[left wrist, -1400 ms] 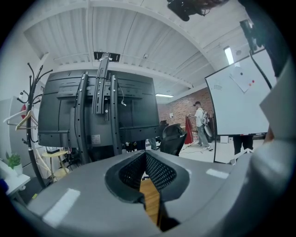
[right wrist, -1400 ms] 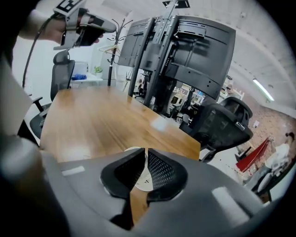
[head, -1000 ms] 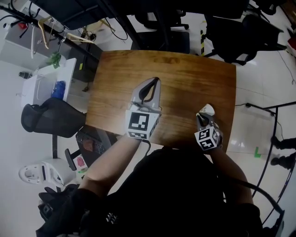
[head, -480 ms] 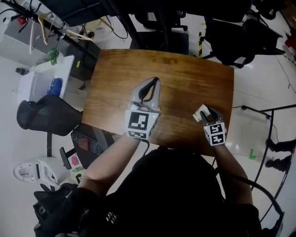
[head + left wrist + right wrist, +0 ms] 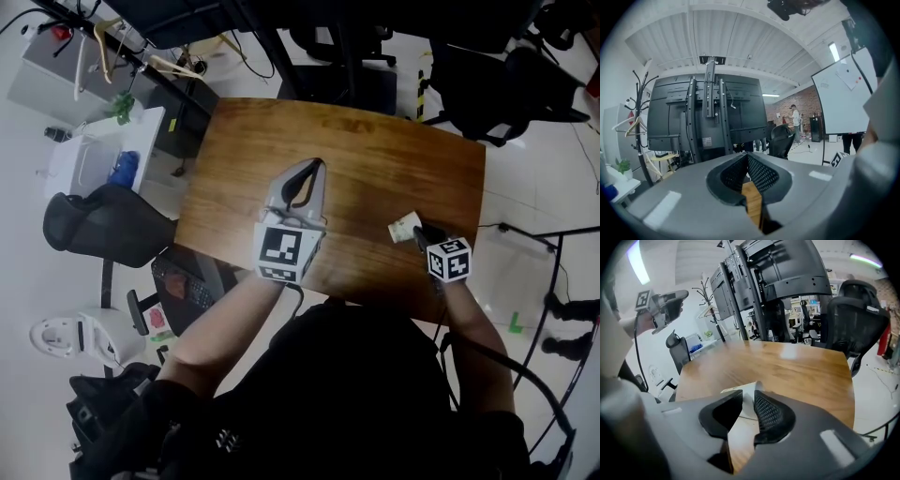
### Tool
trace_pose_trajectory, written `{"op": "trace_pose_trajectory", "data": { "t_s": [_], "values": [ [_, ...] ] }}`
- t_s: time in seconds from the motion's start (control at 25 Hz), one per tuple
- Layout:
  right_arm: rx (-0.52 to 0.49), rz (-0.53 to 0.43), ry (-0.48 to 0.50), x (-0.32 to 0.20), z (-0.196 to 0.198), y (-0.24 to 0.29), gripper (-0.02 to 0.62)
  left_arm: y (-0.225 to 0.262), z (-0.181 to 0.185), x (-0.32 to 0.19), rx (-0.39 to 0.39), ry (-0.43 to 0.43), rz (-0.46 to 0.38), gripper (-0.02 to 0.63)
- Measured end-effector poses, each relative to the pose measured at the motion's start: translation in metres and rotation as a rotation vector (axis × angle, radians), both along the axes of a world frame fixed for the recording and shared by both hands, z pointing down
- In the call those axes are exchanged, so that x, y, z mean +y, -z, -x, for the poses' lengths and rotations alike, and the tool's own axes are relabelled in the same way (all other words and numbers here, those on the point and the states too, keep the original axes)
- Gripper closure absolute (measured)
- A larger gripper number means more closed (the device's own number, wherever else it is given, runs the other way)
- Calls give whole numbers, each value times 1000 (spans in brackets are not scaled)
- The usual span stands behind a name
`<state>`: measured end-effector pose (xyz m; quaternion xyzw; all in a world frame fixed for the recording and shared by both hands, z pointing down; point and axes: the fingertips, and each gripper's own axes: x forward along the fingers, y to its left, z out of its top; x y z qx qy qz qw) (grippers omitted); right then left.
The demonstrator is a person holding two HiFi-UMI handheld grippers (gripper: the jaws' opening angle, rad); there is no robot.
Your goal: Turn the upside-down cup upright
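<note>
1. White cup: right of centre in the head view, on the wooden table close to its lower edge. Upright or tipped: cannot tell from above.
2. In the right gripper view, same cup low in the middle, showing between the two black pads with bare table beyond.
3. Right gripper: pointing steeply down at the cup from the lower right, jaws closing around it, moderately apart, no firm press on the cup visible.
4. Left gripper: centre of the head view, over the middle of the table, well apart from the cup. Jaws together at the tips, nothing between, only a sliver of wood below.
5. Black office chair at the left edge of the head view, off the table.
</note>
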<state>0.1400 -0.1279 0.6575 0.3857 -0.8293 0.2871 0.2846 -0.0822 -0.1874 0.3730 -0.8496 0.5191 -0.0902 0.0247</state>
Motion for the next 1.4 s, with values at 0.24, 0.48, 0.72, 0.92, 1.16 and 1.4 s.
{"op": "trace_pose_trajectory", "data": {
  "t_s": [0.24, 0.48, 0.72, 0.92, 1.16, 1.4],
  "values": [
    [78, -87, 54, 1, 2, 23, 557, -2, -12, -1, 12, -23, 4, 606],
    [162, -90, 82, 3, -6, 34, 581, -1, -30, -6, 29, -56, 0, 606],
    [308, -64, 217, 23, 9, 29, 581, 0, -39, -7, 43, -77, -4, 606],
    [297, -42, 238, 32, 26, 20, 572, 1, -38, -5, 43, -81, -10, 606],
    [235, -73, 173, 26, 29, 26, 517, -2, -29, -4, 40, -70, -1, 606],
    [122, -194, 95, 18, 33, 61, 509, -5, -22, -6, 49, -54, 1, 606]
  ]
}}
